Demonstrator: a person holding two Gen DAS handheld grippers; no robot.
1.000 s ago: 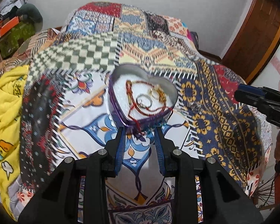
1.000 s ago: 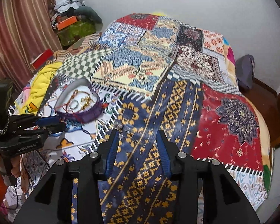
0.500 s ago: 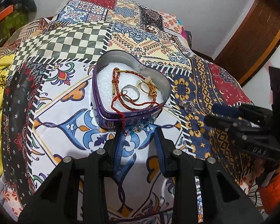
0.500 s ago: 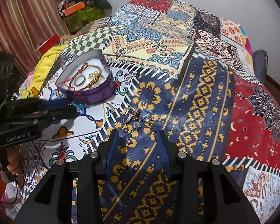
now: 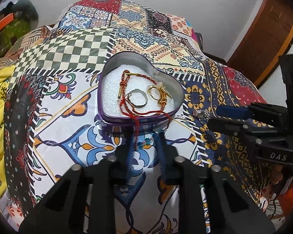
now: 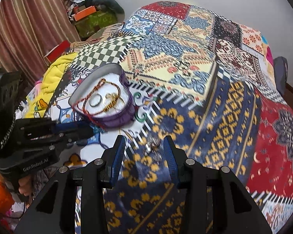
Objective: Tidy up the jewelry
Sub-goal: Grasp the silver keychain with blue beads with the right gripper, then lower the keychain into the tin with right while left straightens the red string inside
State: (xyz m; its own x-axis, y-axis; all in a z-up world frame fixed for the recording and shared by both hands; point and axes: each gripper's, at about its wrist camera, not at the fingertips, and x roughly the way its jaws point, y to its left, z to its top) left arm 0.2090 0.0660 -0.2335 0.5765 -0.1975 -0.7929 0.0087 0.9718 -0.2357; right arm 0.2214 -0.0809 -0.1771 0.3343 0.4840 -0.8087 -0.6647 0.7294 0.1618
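Left wrist view: left gripper [image 5: 145,136] jaws closing around the red cord [image 5: 136,128] trailing from the heart tin [image 5: 127,121]; right gripper [image 6: 144,146] open over crystal earrings [image 6: 153,146].

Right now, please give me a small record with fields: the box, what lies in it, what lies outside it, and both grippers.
box: purple heart-shaped tin, open, on the patchwork bedspread
inside: red cord, silver ring, gold pieces
outside: clear crystal pieces on the bedspread
left gripper: closing around the cord's hanging end
right gripper: open, over the crystal pieces
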